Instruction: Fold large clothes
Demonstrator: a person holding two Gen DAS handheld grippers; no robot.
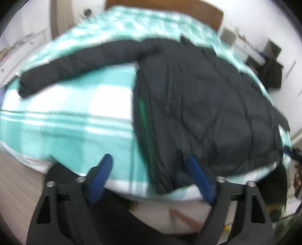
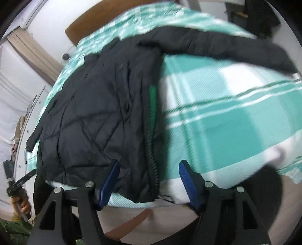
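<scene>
A black quilted jacket (image 1: 198, 105) lies on a bed with a teal and white checked cover (image 1: 66, 116). One sleeve (image 1: 75, 66) stretches out to the side. A green lining strip (image 1: 142, 113) shows along its front edge. My left gripper (image 1: 151, 165) is open and empty, hovering over the jacket's near hem at the bed's edge. In the right wrist view the jacket (image 2: 98, 105) fills the left half, its zipper (image 2: 152, 160) running down to the hem, and a sleeve (image 2: 236, 50) reaches right. My right gripper (image 2: 149, 169) is open and empty above the hem. Both views are blurred.
A brown headboard (image 1: 205, 9) stands at the far end of the bed. White walls and a curtain (image 2: 32, 54) surround it. Dark items sit on furniture (image 1: 271, 62) at the right. A hand holding the other gripper (image 2: 17, 190) shows at the left edge.
</scene>
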